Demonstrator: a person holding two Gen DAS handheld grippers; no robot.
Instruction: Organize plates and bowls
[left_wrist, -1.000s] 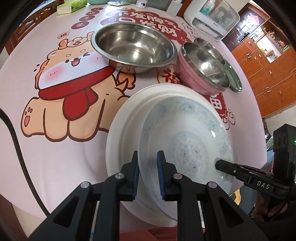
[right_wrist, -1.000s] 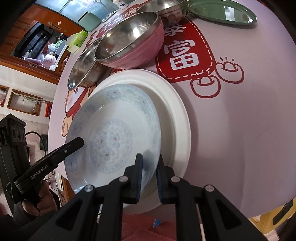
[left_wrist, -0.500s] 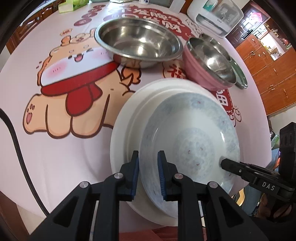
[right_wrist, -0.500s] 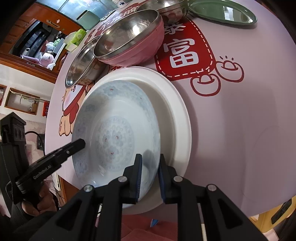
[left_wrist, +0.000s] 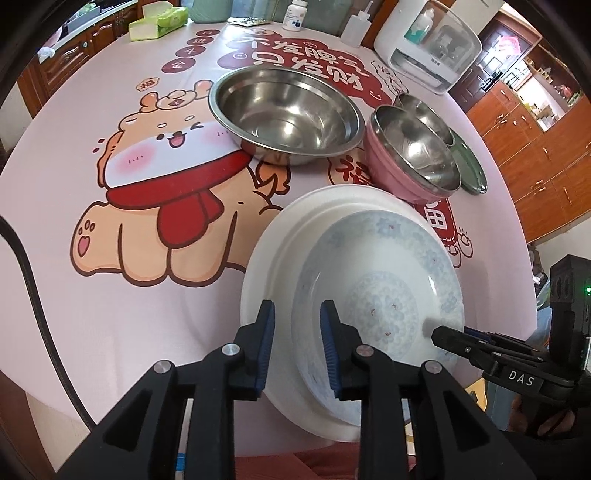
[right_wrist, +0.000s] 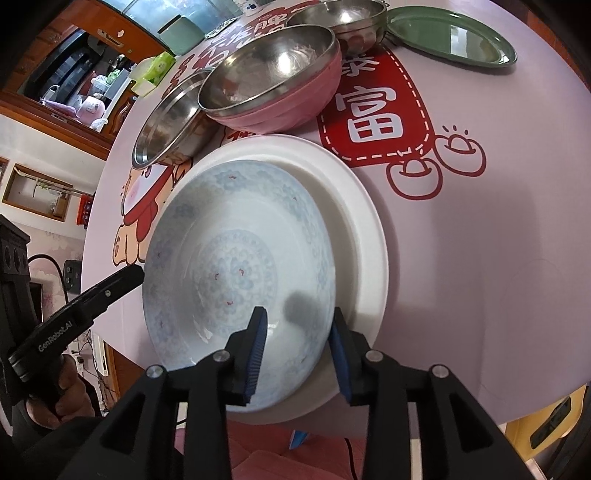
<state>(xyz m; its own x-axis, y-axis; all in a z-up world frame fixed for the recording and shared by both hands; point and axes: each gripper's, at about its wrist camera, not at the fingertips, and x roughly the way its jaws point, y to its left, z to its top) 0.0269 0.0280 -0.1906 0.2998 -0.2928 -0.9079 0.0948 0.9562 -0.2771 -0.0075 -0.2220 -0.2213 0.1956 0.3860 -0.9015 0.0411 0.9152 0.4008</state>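
Note:
A blue-patterned plate (left_wrist: 384, 295) (right_wrist: 236, 266) lies inside a larger white plate (left_wrist: 273, 251) (right_wrist: 362, 221) near the table's front edge. My left gripper (left_wrist: 297, 343) straddles the patterned plate's left rim. Its jaws are opening, and a gap shows on both sides of the rim. My right gripper (right_wrist: 297, 350) straddles the opposite rim. Its jaws are also opening, wider, with the pads off the plate. Each gripper shows in the other's view, at the plate's edge.
Behind the plates stand a large steel bowl (left_wrist: 288, 114), a pink bowl with a steel inside (left_wrist: 410, 155), a small steel bowl (left_wrist: 424, 110) and a green plate (right_wrist: 450, 33). A white appliance (left_wrist: 432, 44) and bottles stand at the far edge. A cable hangs at the left.
Both grippers were shut on the patterned plate's rim; their jaws have now parted and let go. The plate has settled into the white plate. The left gripper has drawn back a little.

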